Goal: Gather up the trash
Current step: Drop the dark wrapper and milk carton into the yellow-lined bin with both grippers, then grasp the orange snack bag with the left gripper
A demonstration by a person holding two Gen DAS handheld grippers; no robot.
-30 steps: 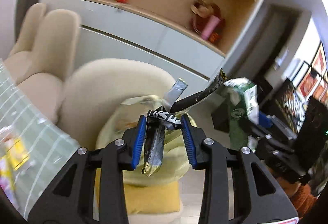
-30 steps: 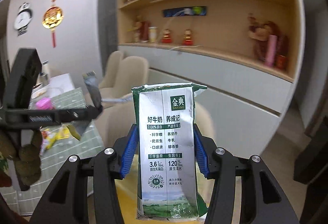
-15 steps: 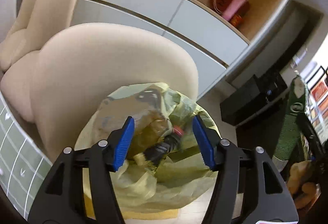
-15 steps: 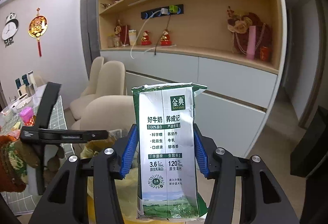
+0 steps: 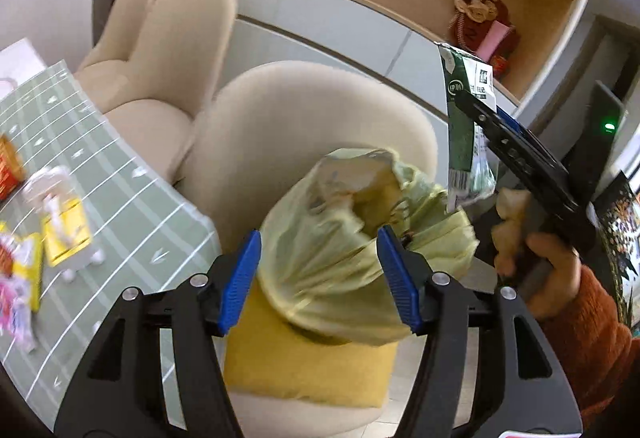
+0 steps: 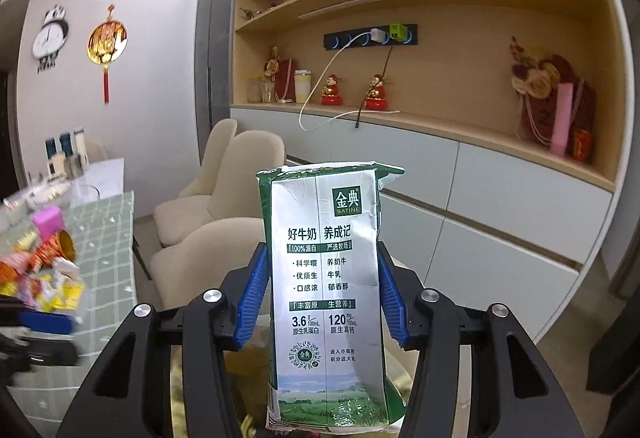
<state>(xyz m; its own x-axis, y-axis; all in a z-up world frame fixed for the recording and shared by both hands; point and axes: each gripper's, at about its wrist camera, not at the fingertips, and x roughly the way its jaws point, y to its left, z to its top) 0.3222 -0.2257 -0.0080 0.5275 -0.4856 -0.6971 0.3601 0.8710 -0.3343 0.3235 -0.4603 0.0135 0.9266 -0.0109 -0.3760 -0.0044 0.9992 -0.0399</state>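
Note:
My right gripper point(image 6: 322, 298) is shut on a green and silver milk carton point(image 6: 326, 278), held upright. The carton also shows in the left wrist view point(image 5: 466, 129), above the right side of a yellow-green trash bag point(image 5: 340, 250). The bag sits on a yellow cushion point(image 5: 304, 362) on a beige chair point(image 5: 304, 117). My left gripper point(image 5: 320, 278) is open and empty, with the bag seen between its jaws. Loose wrappers point(image 5: 60, 230) lie on the green checked table; they also show in the right wrist view point(image 6: 44, 274).
The green checked table point(image 5: 100, 177) is at the left, with a pink box point(image 6: 48, 224) and a gold can point(image 6: 66, 244) on it. Two more beige chairs point(image 5: 160, 49) stand behind. A white cabinet and wooden shelves point(image 6: 480, 177) line the back wall.
My left gripper let go of the dark wrapper into the bag, opened, and has drawn back toward the table. The milk carton has come closer over the bag.

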